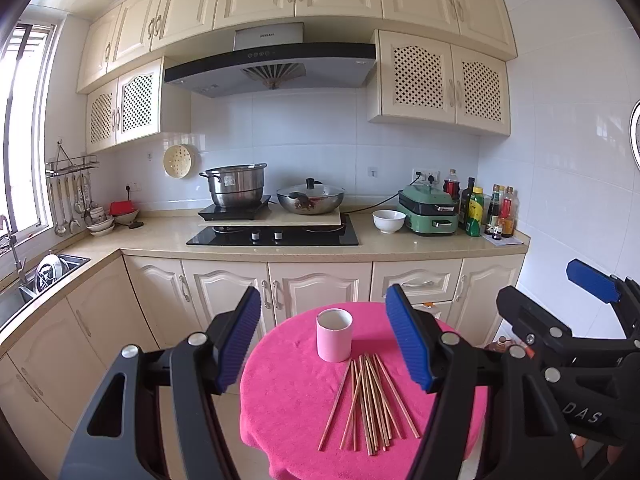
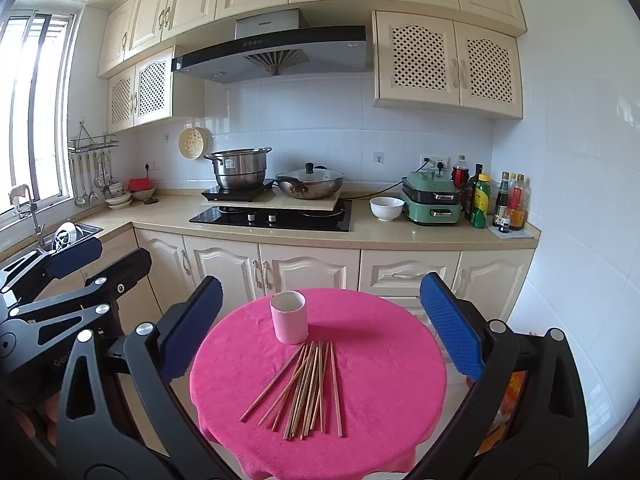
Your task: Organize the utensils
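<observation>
Roughly a dozen wooden chopsticks (image 2: 306,390) lying loose in a fanned heap on the pink cloth of the round table (image 2: 384,364), tips gathered toward the far side, handles splayed toward the near edge. Just beyond the tips, upright and empty, a pink cup (image 2: 289,317), mouth open to the ceiling, likely put there as the holder. Nothing gripped so far. Left gripper (image 1: 324,342) spread wide, raised above the near edge, framing cup and heap between its blue pads (image 1: 408,344). Right gripper (image 2: 320,332) likewise wide apart, hovering short of the heap, empty. Probably poised for a first pick; crossed sticks likely awkward to separate. Behind, kitchen counter (image 2: 280,236) with stove and pots, well apart from the table.
</observation>
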`<action>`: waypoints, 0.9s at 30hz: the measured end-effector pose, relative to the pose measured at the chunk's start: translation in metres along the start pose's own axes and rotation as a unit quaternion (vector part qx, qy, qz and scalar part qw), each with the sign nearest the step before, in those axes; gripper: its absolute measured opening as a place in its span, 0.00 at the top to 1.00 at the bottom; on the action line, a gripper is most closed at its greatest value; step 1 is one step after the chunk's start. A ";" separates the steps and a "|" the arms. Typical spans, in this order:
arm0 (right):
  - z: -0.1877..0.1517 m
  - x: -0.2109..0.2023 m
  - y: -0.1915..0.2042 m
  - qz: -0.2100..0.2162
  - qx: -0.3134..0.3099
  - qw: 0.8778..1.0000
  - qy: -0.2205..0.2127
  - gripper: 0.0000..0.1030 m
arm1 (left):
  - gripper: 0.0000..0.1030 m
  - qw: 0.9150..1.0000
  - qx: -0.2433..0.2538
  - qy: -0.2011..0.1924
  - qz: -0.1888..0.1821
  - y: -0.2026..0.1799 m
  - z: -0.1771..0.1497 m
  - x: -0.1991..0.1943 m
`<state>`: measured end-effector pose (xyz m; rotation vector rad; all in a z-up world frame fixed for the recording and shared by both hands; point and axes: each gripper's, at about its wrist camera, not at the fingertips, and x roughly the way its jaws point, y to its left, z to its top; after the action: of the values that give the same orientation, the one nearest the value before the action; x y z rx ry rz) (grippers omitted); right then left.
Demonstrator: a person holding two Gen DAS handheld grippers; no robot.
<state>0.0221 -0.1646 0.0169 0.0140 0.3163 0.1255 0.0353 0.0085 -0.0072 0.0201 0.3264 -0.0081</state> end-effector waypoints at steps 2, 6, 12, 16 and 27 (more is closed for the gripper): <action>0.000 0.001 0.000 0.001 0.001 1.000 0.002 0.06 | 0.37 1.000 0.000 0.002 0.000 -0.001 0.000 0.002; 0.000 0.006 -0.002 0.001 0.002 1.000 0.005 0.06 | 0.37 1.000 0.001 0.004 -0.001 -0.002 -0.001 0.008; -0.001 0.014 -0.005 0.003 0.002 1.000 0.012 0.06 | 0.37 1.000 -0.001 0.011 0.000 -0.004 -0.004 0.017; -0.003 0.022 -0.007 0.005 0.004 1.000 0.018 0.06 | 0.37 1.000 0.000 0.016 0.002 -0.004 -0.006 0.025; -0.004 0.053 -0.013 0.011 0.006 0.999 0.035 0.06 | 0.37 0.999 0.001 0.037 0.005 -0.004 -0.007 0.059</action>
<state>0.0722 -0.1708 -0.0037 0.0251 0.3870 0.1460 0.0888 0.0048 -0.0325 0.0236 0.4006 0.0021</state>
